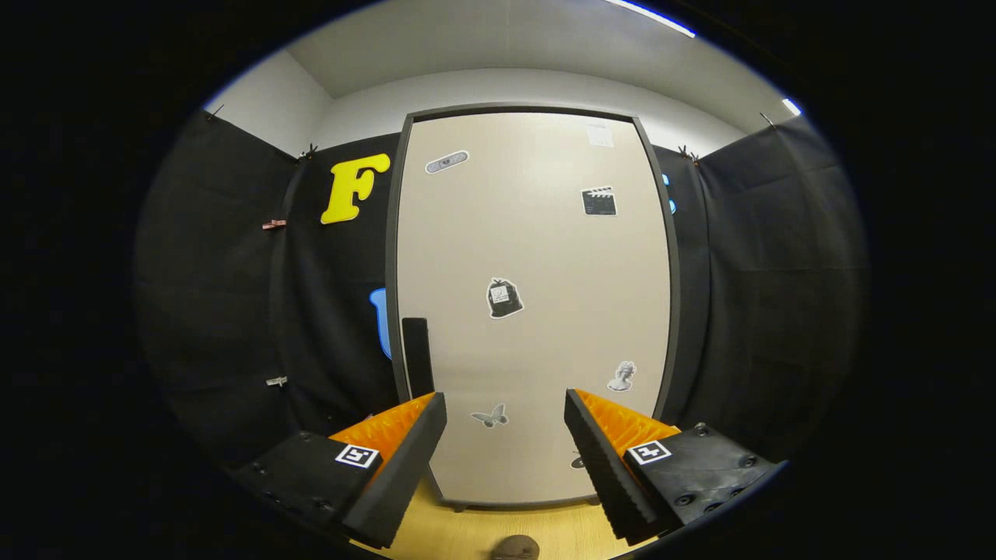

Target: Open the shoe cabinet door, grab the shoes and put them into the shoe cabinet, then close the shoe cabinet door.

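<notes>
The shoe cabinet stands straight ahead, its tall beige door (533, 311) shut inside a dark grey frame and dotted with several small stickers. A black vertical handle (417, 356) sits on the door's left edge, just above my left finger (405, 459). My gripper (506, 408) is open, with nothing between its black-padded orange fingers, and it faces the lower part of the door from a short distance. A small dark rounded object (514, 548) lies on the floor below and between the fingers; I cannot tell what it is.
The cabinet rests on a light wooden floor (467, 533). Black cloth walls (226, 311) close in on both sides of the cabinet. White wall and ceiling rise above the cloth.
</notes>
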Action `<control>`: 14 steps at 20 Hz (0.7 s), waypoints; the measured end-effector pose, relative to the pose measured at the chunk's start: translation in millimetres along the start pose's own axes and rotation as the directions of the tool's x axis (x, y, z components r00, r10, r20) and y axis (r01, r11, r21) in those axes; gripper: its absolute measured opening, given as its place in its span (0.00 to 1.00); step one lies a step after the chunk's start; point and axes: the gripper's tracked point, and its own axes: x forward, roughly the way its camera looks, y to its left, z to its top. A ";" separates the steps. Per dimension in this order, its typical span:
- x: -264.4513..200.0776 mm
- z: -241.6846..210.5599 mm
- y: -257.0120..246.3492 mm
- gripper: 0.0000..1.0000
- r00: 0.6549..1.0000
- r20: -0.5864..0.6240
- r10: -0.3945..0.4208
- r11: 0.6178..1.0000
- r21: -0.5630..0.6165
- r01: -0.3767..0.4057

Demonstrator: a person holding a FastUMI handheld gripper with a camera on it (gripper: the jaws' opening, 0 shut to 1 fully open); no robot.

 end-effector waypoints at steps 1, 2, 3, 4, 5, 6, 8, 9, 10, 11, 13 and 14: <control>2.6 -2.4 3.1 1.00 1.000 -0.005 0.003 1.000 -0.001 -0.003; 6.3 -4.6 7.2 1.00 1.000 -0.011 0.008 1.000 -0.002 -0.008; 9.3 -8.0 12.3 1.00 1.000 -0.017 0.012 1.000 -0.002 -0.012; 13.8 -11.0 18.2 1.00 1.000 -0.025 0.017 1.000 0.000 -0.017; 19.4 -14.7 24.9 1.00 0.999 -0.029 0.025 1.000 0.004 -0.024; 25.7 -16.9 32.3 1.00 0.999 -0.033 0.033 0.999 0.010 -0.033; 37.0 -22.2 48.3 1.00 0.998 -0.041 0.053 0.998 0.016 -0.053; 42.5 -24.8 54.8 1.00 0.997 -0.043 0.058 0.998 0.017 -0.058; 48.8 -26.5 61.6 1.00 0.997 -0.042 0.063 0.998 0.019 -0.062; 55.4 -29.4 68.4 1.00 0.997 -0.045 0.067 0.998 0.022 -0.066; 68.8 -36.2 78.5 1.00 0.996 -0.055 0.069 0.997 0.019 -0.068; 76.1 -39.3 82.4 0.99 0.996 -0.060 0.068 0.998 0.016 -0.068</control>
